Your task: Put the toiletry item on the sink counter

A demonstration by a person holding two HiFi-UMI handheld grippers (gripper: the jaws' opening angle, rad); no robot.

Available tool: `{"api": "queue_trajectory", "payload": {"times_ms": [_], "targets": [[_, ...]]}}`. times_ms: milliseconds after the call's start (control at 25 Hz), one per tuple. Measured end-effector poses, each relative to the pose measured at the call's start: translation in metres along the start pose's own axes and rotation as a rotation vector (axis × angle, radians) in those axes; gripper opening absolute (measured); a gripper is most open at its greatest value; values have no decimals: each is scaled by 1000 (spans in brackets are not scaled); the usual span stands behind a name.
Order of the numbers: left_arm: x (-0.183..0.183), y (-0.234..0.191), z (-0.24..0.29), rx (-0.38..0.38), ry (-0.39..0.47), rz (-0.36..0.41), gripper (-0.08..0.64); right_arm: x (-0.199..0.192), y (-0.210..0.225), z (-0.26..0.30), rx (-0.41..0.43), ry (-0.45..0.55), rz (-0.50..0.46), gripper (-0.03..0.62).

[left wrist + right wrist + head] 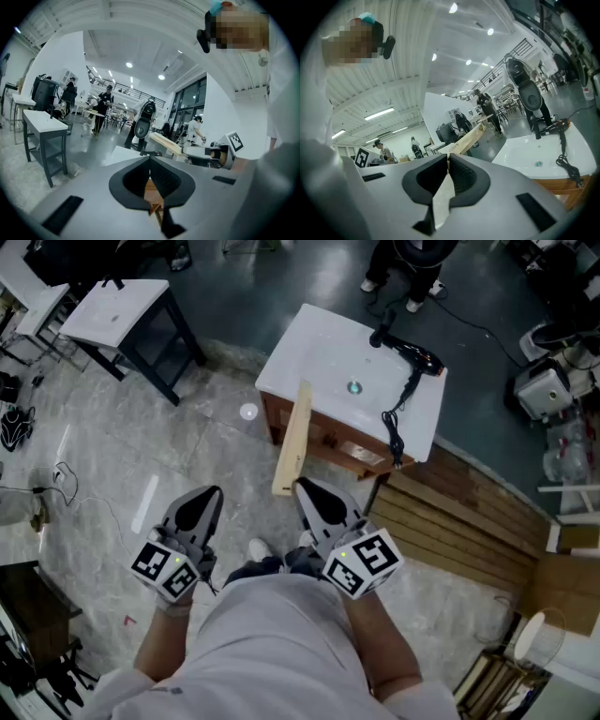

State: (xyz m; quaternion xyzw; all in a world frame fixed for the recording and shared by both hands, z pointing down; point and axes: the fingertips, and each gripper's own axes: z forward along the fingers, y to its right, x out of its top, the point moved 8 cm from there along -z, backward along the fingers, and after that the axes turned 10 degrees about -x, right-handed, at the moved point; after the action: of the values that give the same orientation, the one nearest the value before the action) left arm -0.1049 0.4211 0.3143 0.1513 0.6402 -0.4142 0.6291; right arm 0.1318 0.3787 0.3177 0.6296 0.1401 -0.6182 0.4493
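— Claws first: what are the left claw [212, 493] and the right claw [302, 486] doing?
— Both are pressed shut with nothing in them. They sit low, side by side, close to the person's tummy.
— Where is the toiletry thing?
— I think it is the black hair dryer [419, 356]. It lies on the white sink table [314, 343], up ahead and off to the right of the claws, well apart from them.
— Which way does it lie?
— Its long side runs slantwise near the far right corner. Its cord [394, 423] hangs over the near edge.
— Which claw is nearer?
— The right one, I think. But a wooden plank [293, 442] leans on the sink table just ahead of that claw.
— How many of each?
— Two claws, one hair dryer, one cord, one wooden plank, one sink table. One more little table [117, 310] stands far off to the left.
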Motion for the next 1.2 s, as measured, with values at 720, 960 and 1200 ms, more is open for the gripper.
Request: {"api": "queue_trajectory", "payload": {"times_ms": [720,960,1200], "targets": [[-2,29,80,70,-5,12,17,34,84,9,80,47,25,28],[0,31,106,83,-12,19,17,50,117,25,89,65,28,28],[3,-9,121,88,-12,12,17,54,133,65,78,62,37,28]]}}
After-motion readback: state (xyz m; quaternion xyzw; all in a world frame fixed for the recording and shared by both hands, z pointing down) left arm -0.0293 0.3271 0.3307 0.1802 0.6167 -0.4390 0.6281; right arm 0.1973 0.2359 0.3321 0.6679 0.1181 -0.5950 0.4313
